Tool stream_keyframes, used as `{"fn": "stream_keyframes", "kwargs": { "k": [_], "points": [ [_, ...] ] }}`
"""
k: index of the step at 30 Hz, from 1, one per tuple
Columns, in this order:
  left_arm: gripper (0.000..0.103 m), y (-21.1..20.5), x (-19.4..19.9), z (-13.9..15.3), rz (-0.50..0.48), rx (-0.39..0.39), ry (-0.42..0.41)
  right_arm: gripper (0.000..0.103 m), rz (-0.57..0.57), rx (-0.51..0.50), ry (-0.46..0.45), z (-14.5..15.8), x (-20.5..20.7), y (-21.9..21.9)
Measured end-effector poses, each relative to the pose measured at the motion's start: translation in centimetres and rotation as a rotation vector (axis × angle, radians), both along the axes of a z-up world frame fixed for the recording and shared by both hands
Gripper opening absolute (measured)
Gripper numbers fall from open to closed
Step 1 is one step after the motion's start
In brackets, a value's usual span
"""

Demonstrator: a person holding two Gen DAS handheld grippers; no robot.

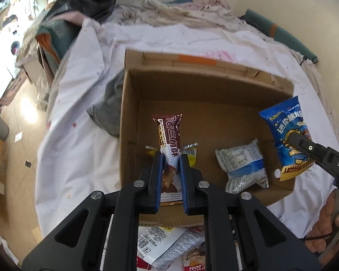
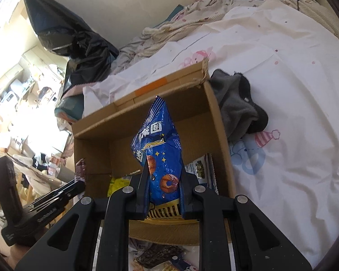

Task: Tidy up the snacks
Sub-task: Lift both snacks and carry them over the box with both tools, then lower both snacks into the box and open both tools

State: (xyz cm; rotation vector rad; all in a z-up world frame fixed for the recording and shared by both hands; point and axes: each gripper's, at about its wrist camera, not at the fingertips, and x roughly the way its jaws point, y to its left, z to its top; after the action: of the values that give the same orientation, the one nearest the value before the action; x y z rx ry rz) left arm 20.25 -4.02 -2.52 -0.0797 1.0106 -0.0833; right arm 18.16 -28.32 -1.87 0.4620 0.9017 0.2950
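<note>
An open cardboard box (image 1: 133, 103) (image 2: 217, 113) sits on a white bedsheet. My left gripper (image 1: 171, 158) is shut on a brown and white snack bar (image 1: 169, 135), held above the box's near left part. My right gripper (image 2: 163, 169) is shut on a blue snack bag (image 2: 157, 140) over the box; in the left wrist view the blue snack bag (image 1: 284, 122) hangs over the box's right wall. Inside the box lie a white and blue packet (image 1: 241, 164) and a yellow packet (image 1: 191, 153), partly hidden behind my fingers. The left gripper also shows at the left of the right wrist view (image 2: 79, 176).
Loose snack packets (image 1: 167, 246) (image 2: 156, 257) lie on the sheet in front of the box. A grey cloth (image 2: 239, 106) (image 1: 110, 108) lies against the box's side. Crumpled bedding (image 1: 180, 11) and a dark jacket (image 2: 79, 43) sit behind. The bed edge drops to the floor at left.
</note>
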Motion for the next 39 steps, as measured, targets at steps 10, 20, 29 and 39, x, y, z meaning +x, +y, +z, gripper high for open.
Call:
{"fn": "stream_keyframes", "kwargs": {
  "k": [10, 20, 29, 39],
  "points": [
    [0.012, -0.5, 0.5, -1.3, -0.022, -0.032, 0.031, 0.021, 0.075, -0.049, 0.05, -1.9, 1.1, 2.7],
    [0.012, -1.0, 0.7, -1.4, -0.031, -0.054, 0.045, 0.024, 0.108, -0.014, 0.093, -2.9, 1.3, 3.4],
    [0.066, -1.1, 0.4, -1.1, -0.027, -0.057, 0.027, 0.082, 0.096, 0.04, 0.129, -3.3, 1.5, 3.2],
    [0.076, -0.1, 0.2, -0.9, 0.001, -0.097, 0.034, 0.082, 0.039, 0.021, 0.069, -1.9, 1.5, 1.8]
  ]
}}
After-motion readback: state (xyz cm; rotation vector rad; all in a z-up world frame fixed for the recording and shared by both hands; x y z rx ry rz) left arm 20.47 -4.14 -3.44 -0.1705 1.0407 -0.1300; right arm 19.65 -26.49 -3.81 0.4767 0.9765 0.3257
